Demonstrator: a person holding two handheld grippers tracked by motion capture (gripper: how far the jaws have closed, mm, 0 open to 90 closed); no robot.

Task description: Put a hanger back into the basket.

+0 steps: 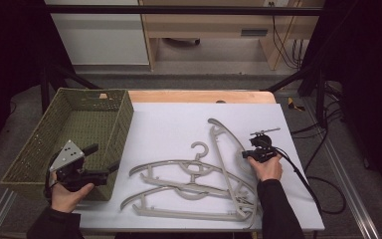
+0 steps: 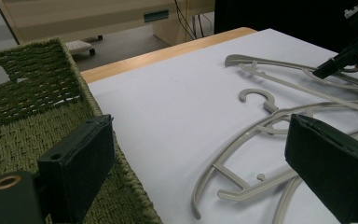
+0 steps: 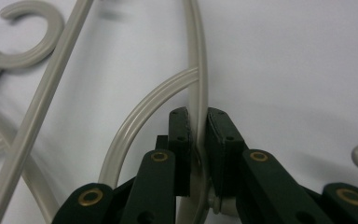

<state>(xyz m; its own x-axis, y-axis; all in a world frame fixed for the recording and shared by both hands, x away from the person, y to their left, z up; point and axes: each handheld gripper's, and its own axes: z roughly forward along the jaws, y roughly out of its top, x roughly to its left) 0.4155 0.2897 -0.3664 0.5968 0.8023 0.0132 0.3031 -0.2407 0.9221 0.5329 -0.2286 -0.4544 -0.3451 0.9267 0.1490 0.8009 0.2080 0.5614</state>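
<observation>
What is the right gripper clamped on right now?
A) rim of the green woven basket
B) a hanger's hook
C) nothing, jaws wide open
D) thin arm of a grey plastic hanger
D: in the right gripper view the right gripper has both pads pressed against the thin curved arm of the grey hanger, with the nearest hook lying off to the side, untouched.

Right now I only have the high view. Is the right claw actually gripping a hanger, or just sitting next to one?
Observer: Gripping. In the right gripper view, the right claw is shut on a thin rail of the rightmost hanger, with a pad on each side.
Operator: Anything in the left claw?
Observer: No. In the left gripper view, the left claw is open with nothing between the pads. It sits across the basket rim.
</observation>
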